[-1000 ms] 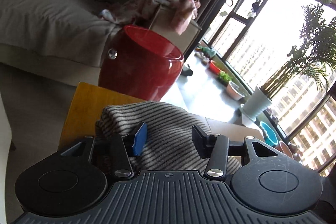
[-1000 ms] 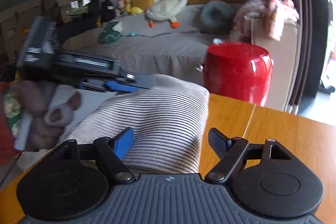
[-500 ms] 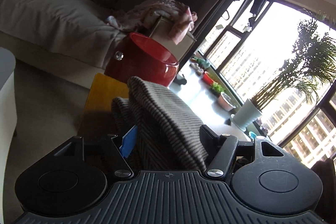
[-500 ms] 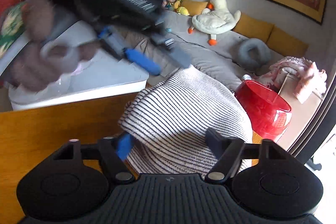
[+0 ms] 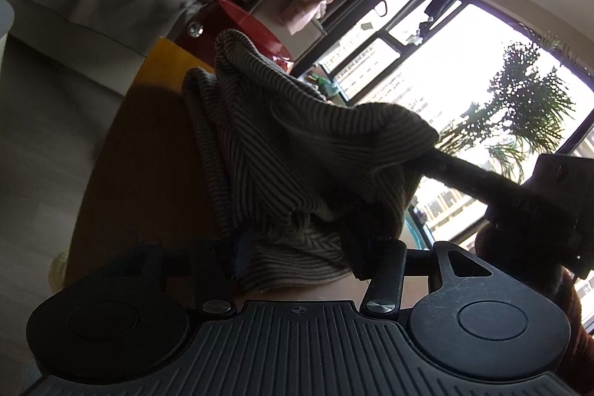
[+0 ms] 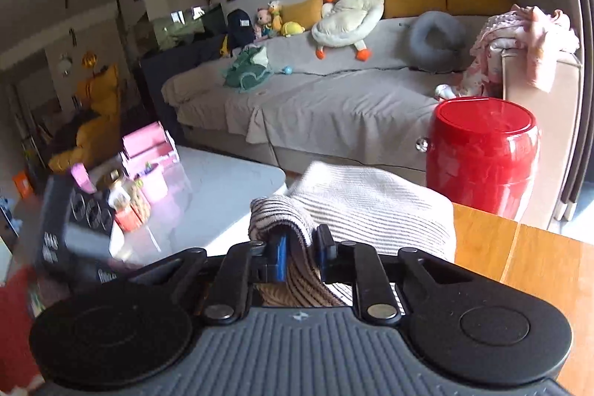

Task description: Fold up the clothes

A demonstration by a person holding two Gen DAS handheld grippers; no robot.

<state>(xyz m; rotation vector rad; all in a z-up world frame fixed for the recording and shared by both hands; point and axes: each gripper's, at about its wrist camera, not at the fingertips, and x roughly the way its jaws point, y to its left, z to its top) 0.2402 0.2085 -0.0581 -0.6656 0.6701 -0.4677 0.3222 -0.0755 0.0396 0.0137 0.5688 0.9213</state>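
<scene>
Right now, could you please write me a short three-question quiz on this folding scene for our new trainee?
1. True or false: the right gripper is shut on the striped sweater.
2. Which colour is the drum stool beyond the wooden table: A blue, B red, C green?
3. Fill in: the plush on the sofa is a white ____.

Key: 1 true; 2 B; 3 duck.
</scene>
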